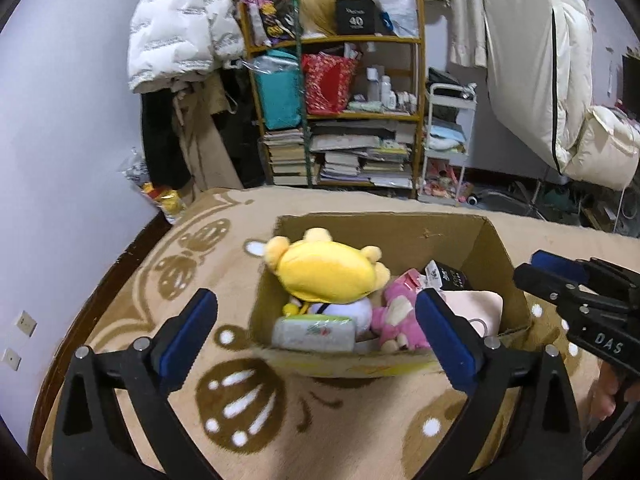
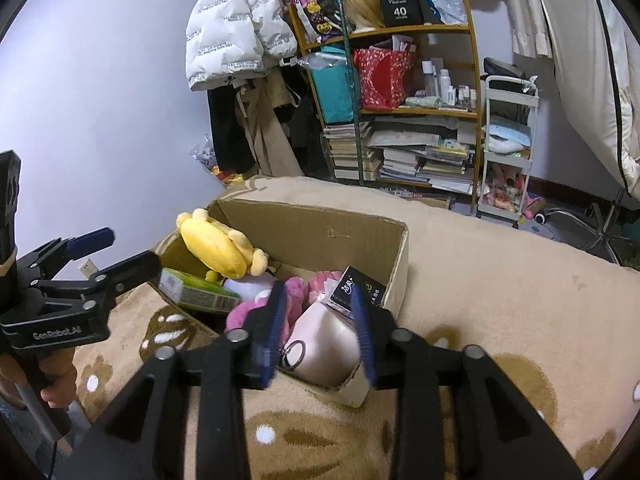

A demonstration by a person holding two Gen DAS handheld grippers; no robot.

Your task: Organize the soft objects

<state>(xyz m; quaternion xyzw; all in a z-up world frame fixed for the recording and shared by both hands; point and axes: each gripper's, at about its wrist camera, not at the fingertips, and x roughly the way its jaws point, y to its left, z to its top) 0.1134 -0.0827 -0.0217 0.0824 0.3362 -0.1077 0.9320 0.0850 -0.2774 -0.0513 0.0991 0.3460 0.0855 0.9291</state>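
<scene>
Left wrist view, left tongs (image 1: pixel 316 320) wide open, empty, above cardboard box (image 1: pixel 496 248) of plush toys, right tongs (image 2: pixel 318 330) partly open, empty, over pink pouch (image 2: pixel 324 340).

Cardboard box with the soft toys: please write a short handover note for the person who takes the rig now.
Left hand-held gripper: open, empty, before the near wall of the cardboard box.
Right hand-held gripper: open, empty, at the box's near right corner, its fingers either side of the pale pink pouch.
In the box: yellow plush on top, pink plush, green packet, black carton, pouch.
Done: soft things in view are boxed.
Left: probably only tidying; nothing loose shows on the blanket.
</scene>
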